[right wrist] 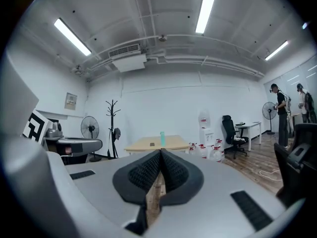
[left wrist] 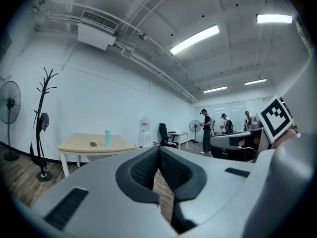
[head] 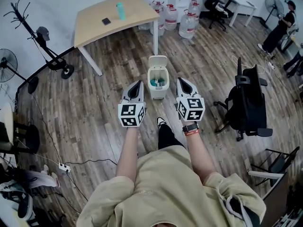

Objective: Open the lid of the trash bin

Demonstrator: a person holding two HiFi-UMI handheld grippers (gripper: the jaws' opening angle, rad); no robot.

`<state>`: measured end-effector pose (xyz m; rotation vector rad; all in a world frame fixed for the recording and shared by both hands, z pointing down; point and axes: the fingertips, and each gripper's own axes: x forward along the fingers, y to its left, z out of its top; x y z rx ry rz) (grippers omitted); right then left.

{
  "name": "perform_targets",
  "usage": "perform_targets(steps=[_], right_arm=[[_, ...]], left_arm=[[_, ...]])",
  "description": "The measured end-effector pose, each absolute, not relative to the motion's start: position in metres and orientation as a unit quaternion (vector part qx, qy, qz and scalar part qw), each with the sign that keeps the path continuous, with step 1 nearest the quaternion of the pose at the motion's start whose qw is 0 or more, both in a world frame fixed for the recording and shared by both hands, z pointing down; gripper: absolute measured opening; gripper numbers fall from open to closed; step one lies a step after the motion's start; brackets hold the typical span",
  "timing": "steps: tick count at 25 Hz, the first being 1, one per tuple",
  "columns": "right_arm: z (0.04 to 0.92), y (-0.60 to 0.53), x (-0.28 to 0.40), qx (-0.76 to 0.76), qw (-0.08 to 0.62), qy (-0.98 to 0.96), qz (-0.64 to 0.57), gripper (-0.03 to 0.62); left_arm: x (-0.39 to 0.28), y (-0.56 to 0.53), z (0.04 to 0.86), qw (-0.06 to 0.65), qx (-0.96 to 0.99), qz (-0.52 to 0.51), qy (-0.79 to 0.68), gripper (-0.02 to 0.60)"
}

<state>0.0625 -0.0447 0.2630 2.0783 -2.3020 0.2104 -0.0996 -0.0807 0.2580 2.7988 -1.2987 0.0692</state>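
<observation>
The left gripper [head: 138, 83] and right gripper [head: 182, 80] are held out level over the wooden floor [head: 94, 103]. In each gripper view the ribbed pads meet at the tips, so both are closed with nothing between them.

The trash bin [head: 157, 93] stands on the floor between the two, just ahead of the tips. It lies at about 2 o'clock from the left gripper and 10 o'clock from the right. Neither touches it, and the left looks a shade nearer. The bin's long axis runs from 6 to 12 o'clock, with the hinge on the far side. Its lid [head: 157, 61] already stands tipped back at 12 o'clock, so the opening looks done. Inside lies something teal [head: 156, 82]; what it is cannot be told.

Farther off, at 11 o'clock, a table [head: 128, 22] carries a teal bottle [head: 120, 10].
</observation>
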Motion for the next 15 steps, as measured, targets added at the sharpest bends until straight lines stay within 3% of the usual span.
perform_targets(steps=[15], right_arm=[[0.278,-0.043,0.07,0.662,0.026,-0.744,0.082,0.011]], left_arm=[[-0.082,-0.086,0.27,0.043,0.909,0.001,-0.414,0.021]])
